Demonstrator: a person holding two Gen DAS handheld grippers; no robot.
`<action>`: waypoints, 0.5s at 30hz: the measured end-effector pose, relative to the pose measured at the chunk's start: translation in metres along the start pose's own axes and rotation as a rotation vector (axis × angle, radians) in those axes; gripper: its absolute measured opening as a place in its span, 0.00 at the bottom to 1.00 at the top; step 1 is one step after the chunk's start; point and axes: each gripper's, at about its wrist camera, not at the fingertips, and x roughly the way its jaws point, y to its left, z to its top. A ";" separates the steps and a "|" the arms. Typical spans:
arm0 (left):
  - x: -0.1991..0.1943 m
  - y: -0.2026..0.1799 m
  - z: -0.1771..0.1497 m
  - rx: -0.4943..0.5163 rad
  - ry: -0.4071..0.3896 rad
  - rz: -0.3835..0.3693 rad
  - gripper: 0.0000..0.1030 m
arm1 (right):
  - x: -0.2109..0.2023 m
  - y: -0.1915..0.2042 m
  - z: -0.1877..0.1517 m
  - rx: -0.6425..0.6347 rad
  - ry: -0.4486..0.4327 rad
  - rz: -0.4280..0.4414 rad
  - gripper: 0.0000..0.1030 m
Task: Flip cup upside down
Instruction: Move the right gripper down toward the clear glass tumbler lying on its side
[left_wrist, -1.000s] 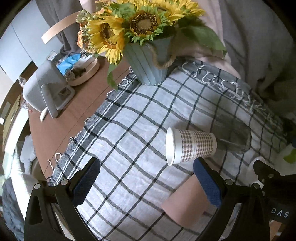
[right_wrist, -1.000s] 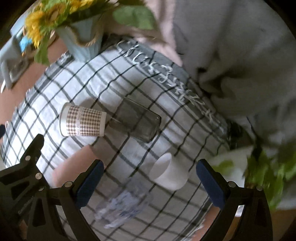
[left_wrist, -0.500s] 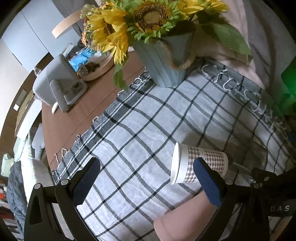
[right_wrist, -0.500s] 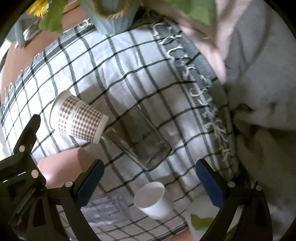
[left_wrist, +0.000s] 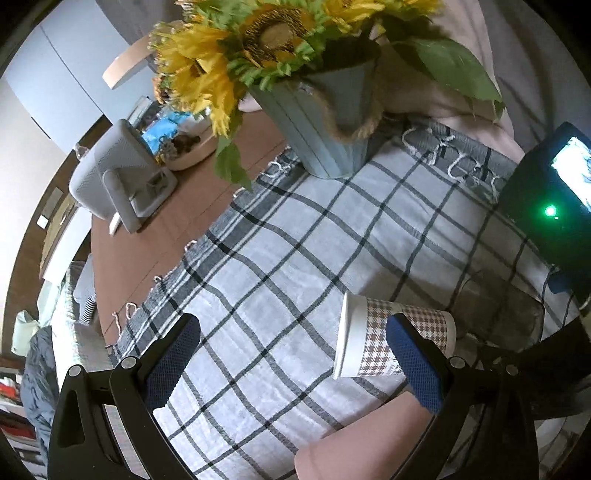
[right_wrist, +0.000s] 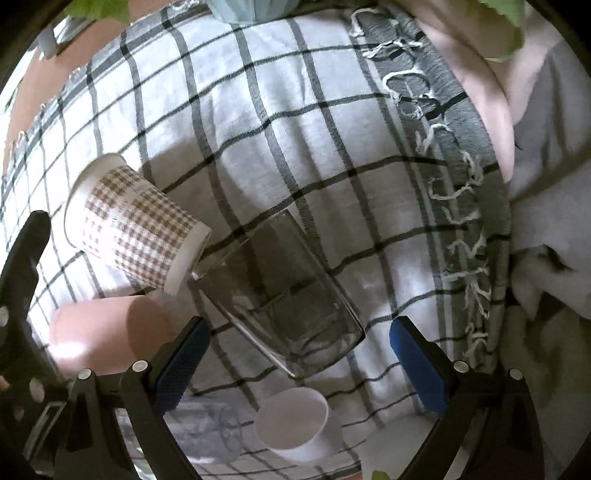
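Checked cloth is covering most of the brown tabletop, and several cups are lying around on it, so which one the task means isn't fully clear. My guess is the glass tumbler, since the right gripper is lining up on it.

Starting nearest in the right wrist view: a small white cup is sitting below the jaws, open end facing the camera and looking empty, and beside it something clear and ribbed is lying, too blurry to call. The jaws are spread wide, gripping nothing, with the tumbler lying on its side just ahead of them and between their lines, empty as far as I can tell. A pink cup is lying near the left fingertip. Just past it, the houndstooth paper cup is on its side, its base about touching the tumbler's end.

The left gripper is hanging over the cloth, jaws also wide apart and holding nothing, its right fingertip overlapping the paper cup in view.

So this is looking like the approach step. Next move probably calls for closing across the tumbler's body, lifting, then rotating it mouth-down.

Farther back, toward the cloth's far edge, a blue vase is holding sunflowers, and off the cloth a grey gadget is standing.
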 end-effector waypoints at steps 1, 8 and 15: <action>0.002 -0.001 0.000 0.002 0.005 -0.001 0.99 | 0.004 -0.001 0.001 0.004 0.001 0.003 0.92; 0.004 -0.006 0.000 0.018 0.009 -0.002 0.99 | 0.027 0.000 0.007 0.003 0.007 0.027 0.88; 0.004 -0.006 0.001 0.029 0.004 0.000 0.99 | 0.058 0.002 0.018 0.004 0.009 0.035 0.85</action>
